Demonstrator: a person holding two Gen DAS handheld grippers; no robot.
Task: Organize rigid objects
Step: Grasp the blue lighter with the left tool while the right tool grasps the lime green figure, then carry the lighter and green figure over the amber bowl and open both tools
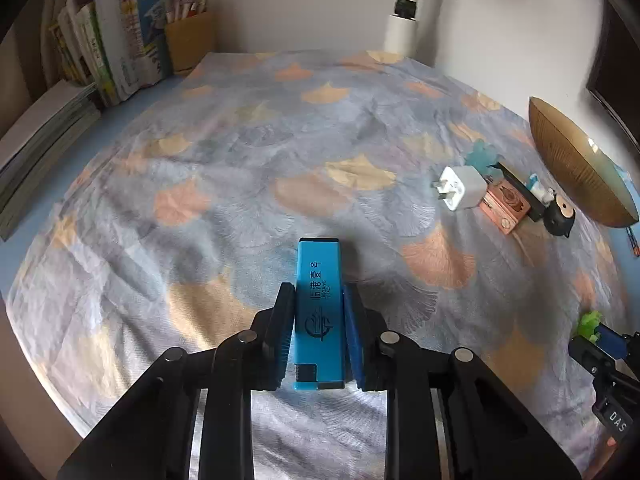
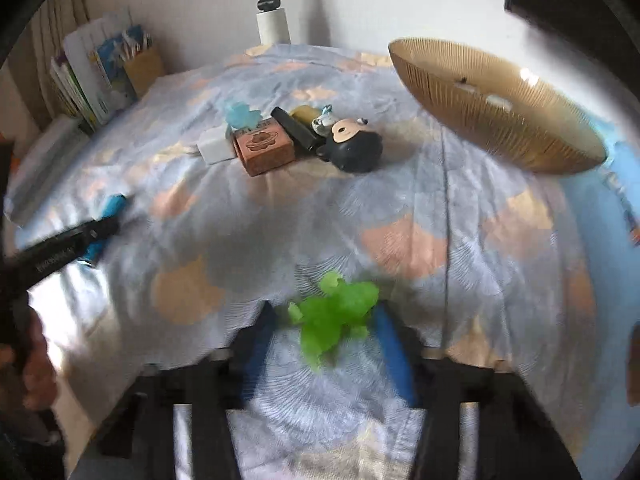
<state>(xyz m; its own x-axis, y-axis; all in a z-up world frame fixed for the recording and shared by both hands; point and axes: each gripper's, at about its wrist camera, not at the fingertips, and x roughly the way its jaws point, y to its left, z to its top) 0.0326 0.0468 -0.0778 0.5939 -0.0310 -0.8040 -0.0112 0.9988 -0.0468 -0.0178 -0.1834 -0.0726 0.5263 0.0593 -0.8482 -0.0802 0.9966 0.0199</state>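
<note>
Your left wrist view gives you what the right one blurs: the left gripper (image 1: 318, 316) sits at the bottom centre of the frame with its jaws clamped on the flat sides of a bright blue rectangular plastic lighter (image 1: 318, 312), which stands lengthwise between the pads, black printing facing you and its far end reaching out over the pastel leaf-patterned cloth (image 1: 240, 152). The right wrist view shows that same lighter only as a smeared blue patch at the left edge, beside the black arm of your other tool. What the right view does give you is the right gripper (image 2: 324, 320) at the bottom centre: a translucent green jagged plastic toy (image 2: 336, 314) lies between its blue-padded fingers (image 2: 390, 340), touching the right pad, while a gap shows on the left side (motion blur makes it hard to say more), so the jaws stand partly apart and not pressing from both sides. In the left view this green toy is only a small tuft at the lower right edge. Both views show the cluster: a white cube-shaped plug charger (image 1: 460, 188), a copper-brown printed box (image 2: 266, 148), a black bar, and a black round-headed figurine (image 2: 352, 146). The ribbed golden-brown oval bowl (image 2: 496, 108) sits in the upper right of the right view.
</note>
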